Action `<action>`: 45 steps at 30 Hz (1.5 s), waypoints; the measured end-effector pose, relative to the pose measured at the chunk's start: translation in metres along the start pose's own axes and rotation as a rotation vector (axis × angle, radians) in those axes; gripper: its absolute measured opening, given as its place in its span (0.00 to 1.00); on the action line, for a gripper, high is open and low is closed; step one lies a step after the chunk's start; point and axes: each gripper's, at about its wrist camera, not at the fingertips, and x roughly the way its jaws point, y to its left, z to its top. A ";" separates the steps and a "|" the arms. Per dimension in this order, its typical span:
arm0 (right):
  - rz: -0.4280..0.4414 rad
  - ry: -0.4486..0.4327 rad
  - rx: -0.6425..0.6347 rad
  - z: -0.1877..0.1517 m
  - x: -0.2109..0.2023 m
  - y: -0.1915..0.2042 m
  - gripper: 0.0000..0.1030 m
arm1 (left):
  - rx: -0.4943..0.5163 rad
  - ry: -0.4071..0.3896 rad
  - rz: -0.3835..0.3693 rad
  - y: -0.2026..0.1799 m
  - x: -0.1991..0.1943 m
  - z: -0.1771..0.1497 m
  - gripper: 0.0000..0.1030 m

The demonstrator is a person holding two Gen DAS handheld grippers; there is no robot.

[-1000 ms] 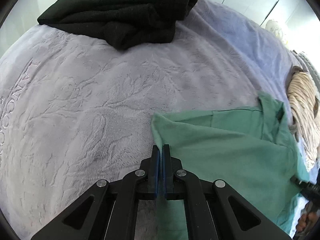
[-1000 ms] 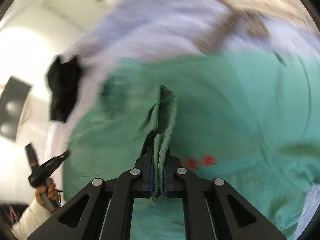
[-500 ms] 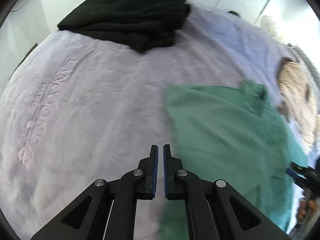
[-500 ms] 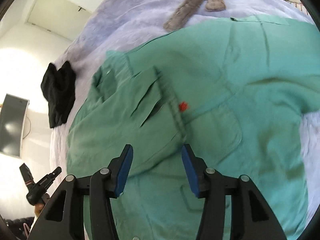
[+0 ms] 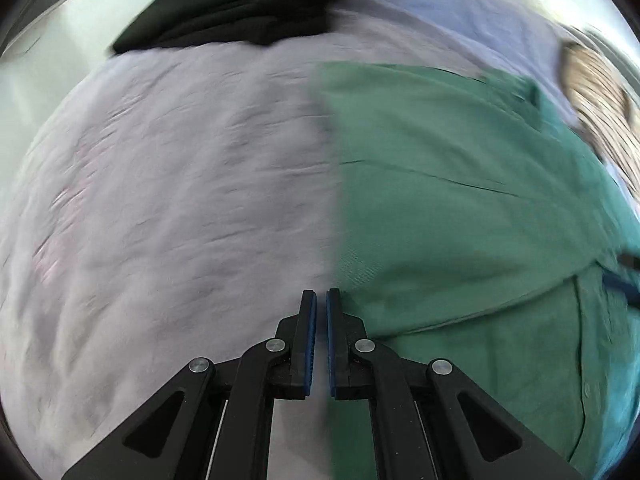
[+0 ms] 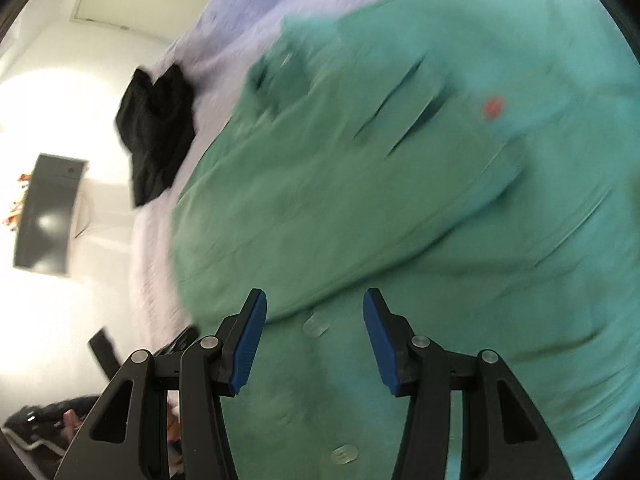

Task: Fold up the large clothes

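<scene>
A large green button shirt (image 5: 460, 208) lies spread on the lilac bedspread (image 5: 180, 200), one side folded in over the body. My left gripper (image 5: 321, 300) hovers above the shirt's straight left edge, shut, with nothing between its pads. In the right wrist view the same shirt (image 6: 400, 200) fills most of the picture, with a small red mark on the chest and clear buttons near the fingers. My right gripper (image 6: 314, 304) hangs over the button placket, open, its blue pads well apart and holding nothing.
A black garment (image 5: 248, 4) lies bunched at the far end of the bed, also seen as a dark heap (image 6: 156, 128) in the right wrist view. A striped beige cloth (image 5: 600, 100) lies right of the shirt. A dark screen (image 6: 48, 212) hangs on the wall.
Both grippers let go of the green shirt: the left released its edge and drew back along it, staying shut. The right opened, dropped the folded-over cloth and pulled back toward the buttons.
</scene>
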 end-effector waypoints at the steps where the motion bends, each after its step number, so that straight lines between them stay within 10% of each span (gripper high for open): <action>1: 0.036 0.035 -0.005 -0.009 0.011 0.007 0.53 | -0.019 0.013 0.025 0.009 -0.003 0.000 0.06; 7: 0.265 0.195 0.005 -0.048 0.101 0.072 0.53 | -0.090 0.007 0.068 0.038 -0.015 -0.006 0.06; 12: 0.289 0.220 0.007 -0.056 0.161 0.109 0.51 | -0.148 0.006 0.085 0.060 -0.021 -0.020 0.06; 14: 0.297 0.212 0.010 -0.054 0.168 0.117 0.03 | -0.164 0.007 0.081 0.064 -0.022 -0.023 0.06; 31: 0.223 0.371 -0.118 -0.076 0.173 0.121 0.04 | -0.200 -0.001 0.040 0.057 -0.026 -0.033 0.06; 34: 0.207 0.359 -0.124 -0.078 0.146 0.104 0.10 | -0.196 -0.004 0.007 0.045 -0.027 -0.030 0.06; 37: 0.171 0.316 -0.104 -0.079 0.118 0.085 0.62 | -0.188 -0.005 -0.014 0.031 -0.027 -0.028 0.06; 39: 0.172 0.275 -0.091 -0.076 0.097 0.074 0.65 | -0.167 -0.001 -0.013 0.020 -0.028 -0.027 0.07; 41: 0.133 0.225 -0.094 -0.070 0.078 0.063 0.65 | -0.152 0.014 -0.009 0.012 -0.028 -0.026 0.96; 45: 0.036 0.069 -0.080 -0.044 0.041 0.038 0.65 | -0.122 -0.028 0.009 -0.001 -0.025 -0.021 1.00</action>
